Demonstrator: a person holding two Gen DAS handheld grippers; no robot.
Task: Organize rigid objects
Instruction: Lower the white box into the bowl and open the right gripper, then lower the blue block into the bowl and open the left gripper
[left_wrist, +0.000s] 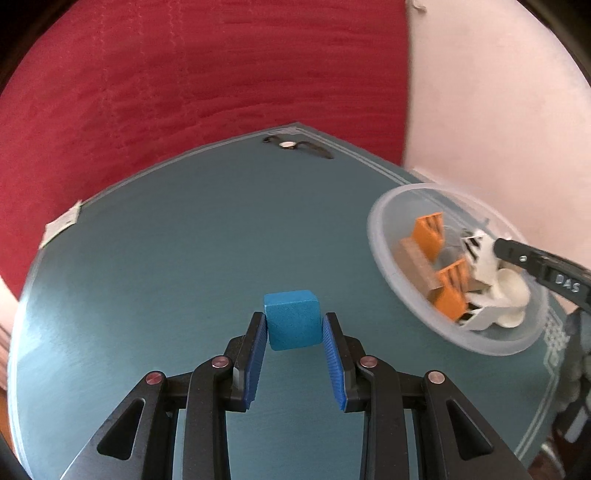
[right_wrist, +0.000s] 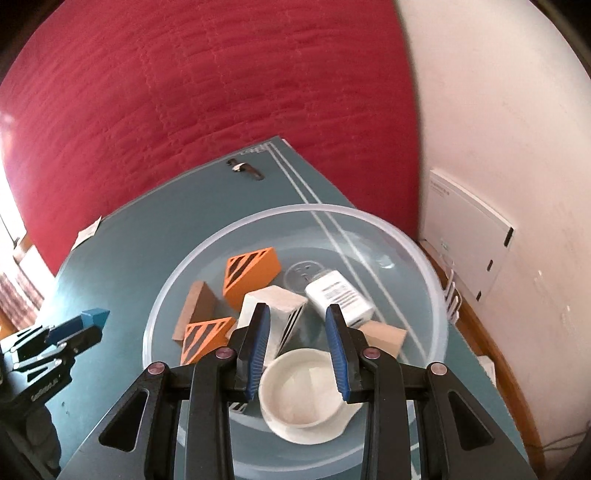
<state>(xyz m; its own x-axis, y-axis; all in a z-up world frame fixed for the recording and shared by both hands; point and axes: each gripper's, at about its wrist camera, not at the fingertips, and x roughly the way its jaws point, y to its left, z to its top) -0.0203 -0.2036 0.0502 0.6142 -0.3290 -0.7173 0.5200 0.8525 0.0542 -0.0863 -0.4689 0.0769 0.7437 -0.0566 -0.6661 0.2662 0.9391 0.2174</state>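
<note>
Cube (left_wrist: 292, 319), blue and solid, sits pinched between the pads of my left gripper (left_wrist: 294, 326), lifted clear above the teal counter (left_wrist: 155, 266) and well short of the clear plastic bowl (left_wrist: 380, 251) off to my right. That bowl already carries most of the load: two orange striped wedges (right_wrist: 250, 274), a brown wooden wedge (right_wrist: 195, 306), a white block (right_wrist: 271, 301), a white labelled box (right_wrist: 338, 293) and a small white dish (right_wrist: 301, 397). By my reckoning the sorting is nearly finished, with only this cube left to drop in. My right gripper (right_wrist: 297, 325) hangs over the bowl, its jaws standing a little apart and gripping nothing. A small dark item (left_wrist: 295, 146) lies at the counter's far edge, too small to tell what.
</note>
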